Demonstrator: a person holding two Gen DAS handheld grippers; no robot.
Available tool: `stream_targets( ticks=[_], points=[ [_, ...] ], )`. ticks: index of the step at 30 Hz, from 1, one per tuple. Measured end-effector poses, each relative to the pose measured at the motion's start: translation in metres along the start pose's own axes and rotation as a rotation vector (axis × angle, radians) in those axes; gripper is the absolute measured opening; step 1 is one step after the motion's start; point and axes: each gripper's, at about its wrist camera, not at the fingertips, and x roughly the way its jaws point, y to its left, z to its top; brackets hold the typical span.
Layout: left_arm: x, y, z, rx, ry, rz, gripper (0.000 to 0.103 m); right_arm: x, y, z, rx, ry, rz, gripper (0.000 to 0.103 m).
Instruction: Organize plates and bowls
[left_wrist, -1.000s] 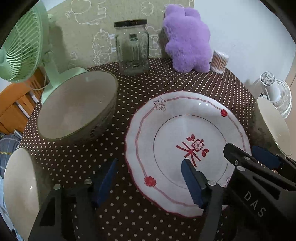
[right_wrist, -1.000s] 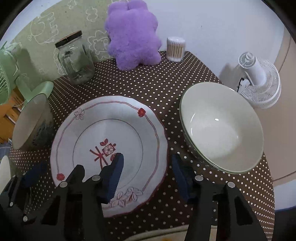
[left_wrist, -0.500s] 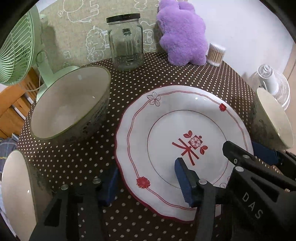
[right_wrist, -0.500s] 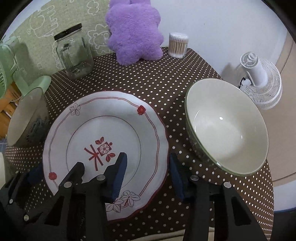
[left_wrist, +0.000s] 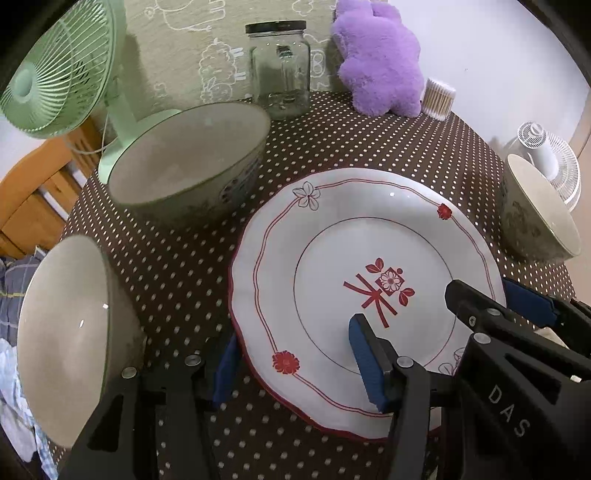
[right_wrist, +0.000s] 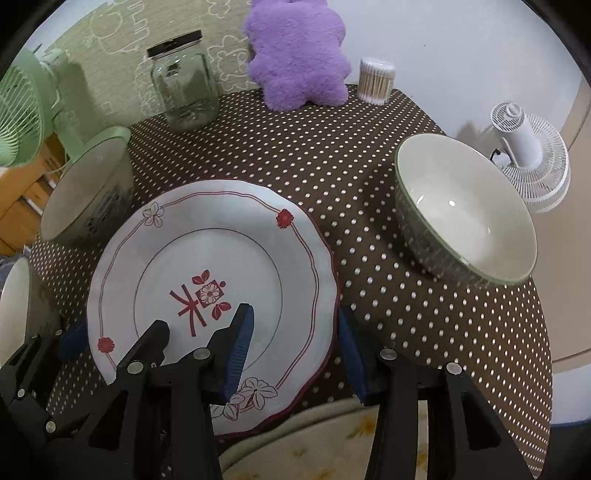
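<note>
- The plate (left_wrist: 332, 258), white with red trim and a red flower mark in the middle, sits flat on the polka-dot desk (left_wrist: 332, 133), pretty much dead center.
- Left tongs (left_wrist: 295, 363) are spread wide and straddle the plate's near-left rim: one blue pad hangs over the plate's well, the other sits outside the edge, down by the cloth. Not clamped on anything, as far as I can see.
- Right tongs (right_wrist: 295, 350) do the same on the plate's near-right rim, gaping open, inner pad over the plate and outer pad just past the rim. Nothing held there either.
- Each tongs shows up in the other's camera, so they're close together on opposite sides of the plate.
- Bowls: one big bowl (left_wrist: 192, 162) behind-left of the plate with a dark pattern outside, a second bowl (left_wrist: 66, 332) at the near-left desk edge, and a third, green-rimmed bowl (right_wrist: 465, 210) on the right, a bit apart from the plate.
- Right camera also catches a pale plate with yellow flowers (right_wrist: 314, 443) at the very bottom, partly under the red-trim plate's near edge.
- Along the back: a glass jar (left_wrist: 280, 70) with a black lid, a purple plush (left_wrist: 380, 59), and a tub of cotton swabs (left_wrist: 437, 98).
- Green fan (left_wrist: 59, 70) back-left, white fan (right_wrist: 528, 158) off the desk to the right.
</note>
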Motion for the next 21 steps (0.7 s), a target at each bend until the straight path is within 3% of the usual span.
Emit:
stream_targets(
  ticks=[14,21],
  points=[
    [0.011,0.009,0.009,-0.055,0.025,0.017,0.060,0.005,0.005,0.006,-0.030,-0.003,-0.001,0.050],
    [0.018,0.007,0.022,-0.065,0.016,0.036,0.068,0.020,0.003,0.022,-0.025,0.000,0.011,0.051]
  ],
)
